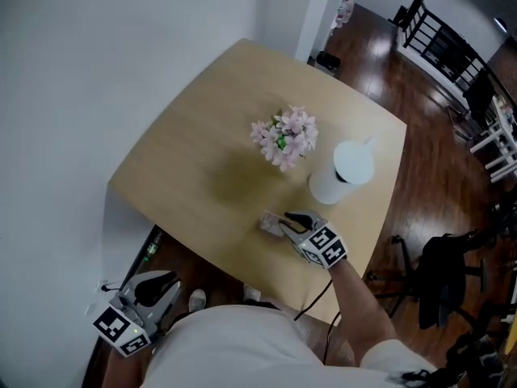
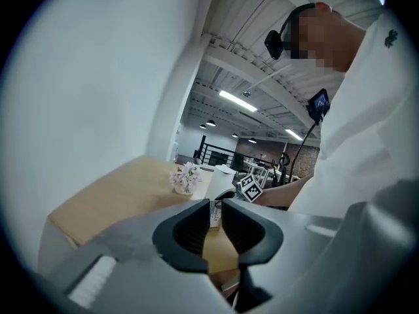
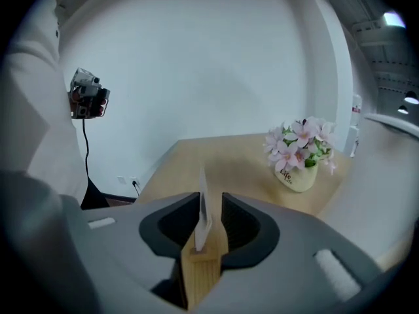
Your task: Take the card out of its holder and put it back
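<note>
I am reaching my right gripper (image 1: 289, 221) over the card (image 3: 203, 205), which is standing upright in the slot of its wooden holder (image 3: 203, 267), just below the centre of the head view. My jaws are standing apart on either side of the card, with a gap on one side, so I am judging the lift as not yet begun; pulling the card out and putting it back are both left to do. My left gripper (image 1: 157, 285) is hanging in the lower left corner, off the table (image 1: 186, 168), its jaws slightly apart with nothing in them. The holder is sitting near the table's lower edge. The flowers (image 1: 287, 138) and the white container (image 1: 343, 172) are standing above it, leaving open room upward.
</note>
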